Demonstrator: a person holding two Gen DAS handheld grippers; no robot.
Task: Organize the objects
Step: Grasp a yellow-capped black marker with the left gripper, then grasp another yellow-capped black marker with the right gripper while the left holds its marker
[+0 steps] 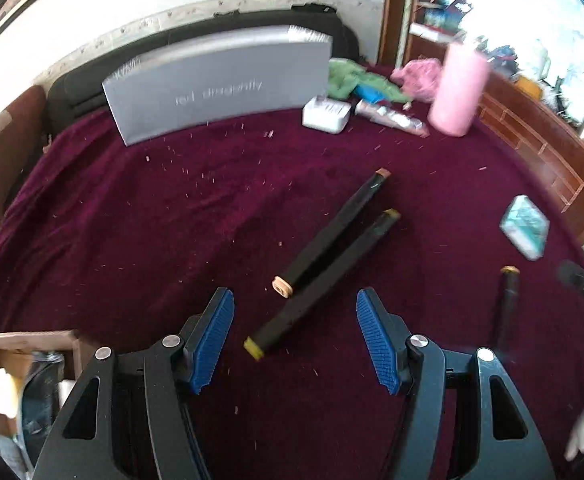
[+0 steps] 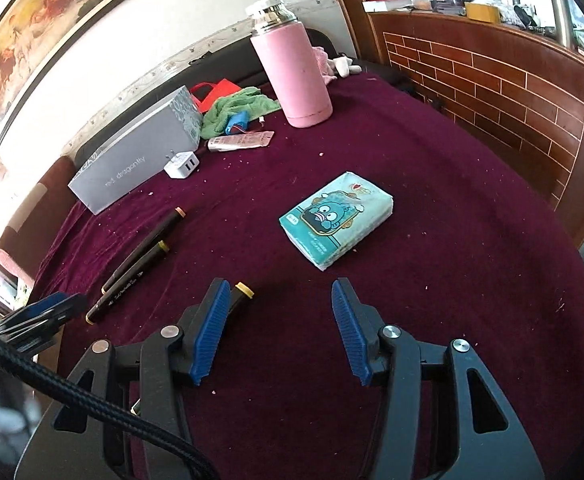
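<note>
Two black markers lie side by side on the maroon cloth (image 1: pixel 131 208): a beige-capped marker (image 1: pixel 332 232) and a yellow-capped marker (image 1: pixel 324 284). My left gripper (image 1: pixel 295 295) hovers over their near ends, open, its blue pads apart from both. A third black marker (image 1: pixel 508 304) lies further right. In the right wrist view this third marker (image 2: pixel 241 294) pokes out behind the left finger of my right gripper (image 2: pixel 280 284), which is open and holds nothing. A teal tissue pack (image 2: pixel 338 220) lies just beyond it. The two paired markers (image 2: pixel 139 256) lie to the left.
A grey box (image 2: pixel 135 160), white charger (image 2: pixel 181 164), tube (image 2: pixel 239 142), green cloth (image 2: pixel 239 108) and pink flask (image 2: pixel 292 68) line the far side. A wooden brick-pattern wall (image 2: pixel 492 92) runs along the right. An open cardboard box (image 1: pixel 23 376) sits at the near left.
</note>
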